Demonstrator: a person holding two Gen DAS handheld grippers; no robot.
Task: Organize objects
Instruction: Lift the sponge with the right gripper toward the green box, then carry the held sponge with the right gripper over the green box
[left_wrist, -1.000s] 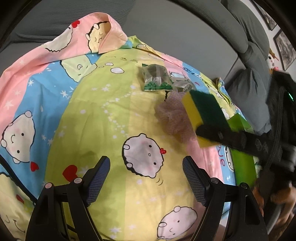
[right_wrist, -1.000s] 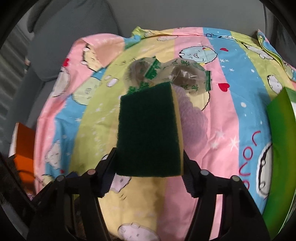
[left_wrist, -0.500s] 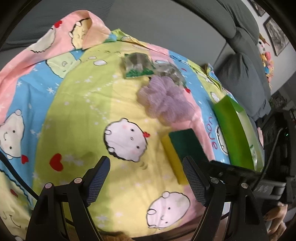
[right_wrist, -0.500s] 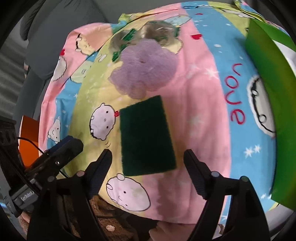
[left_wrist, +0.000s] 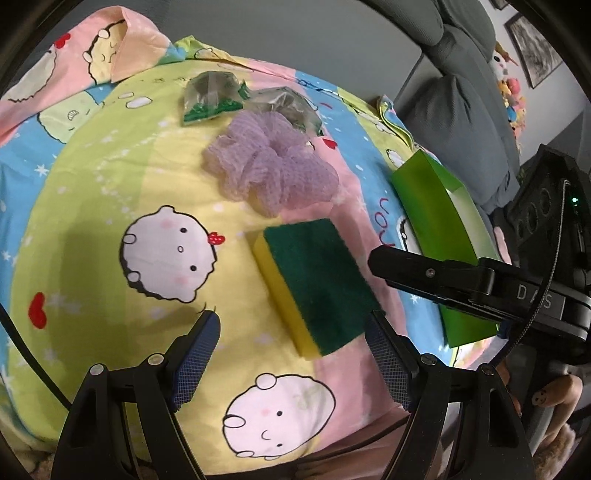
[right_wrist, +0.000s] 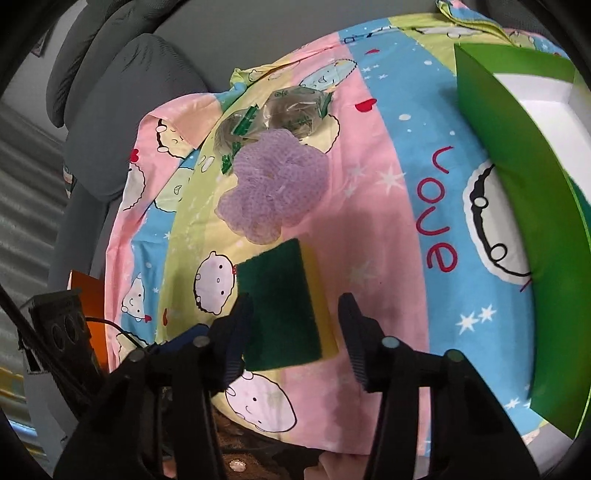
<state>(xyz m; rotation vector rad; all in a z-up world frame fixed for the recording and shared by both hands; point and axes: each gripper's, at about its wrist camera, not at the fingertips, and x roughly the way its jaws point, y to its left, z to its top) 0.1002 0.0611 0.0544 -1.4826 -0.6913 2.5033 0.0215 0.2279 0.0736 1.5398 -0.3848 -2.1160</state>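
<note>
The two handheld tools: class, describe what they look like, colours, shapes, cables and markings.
Both tools are black with two angled fingers. The left tool has blue ribbed pads and silver screws. The right tool has dark ribbed pads; from the left wrist view its body bears pale lettering, a black cable and a small green light.

The right gripper (right_wrist: 295, 325) hangs over a cartoon-print sheet (right_wrist: 373, 206), its jaws having just been closing. Between the fingers lies a sponge (right_wrist: 282, 306), dark green face up with a yellow edge toward the right finger. The left finger overlaps the sponge's edge and may touch it; a gap separates the right finger from the yellow side. Just beyond the fingertips sits a purple mesh puff (right_wrist: 271, 192), and past it two clear packets (right_wrist: 280, 114). Far right of the fingers stands a green box (right_wrist: 517, 206).
</note>
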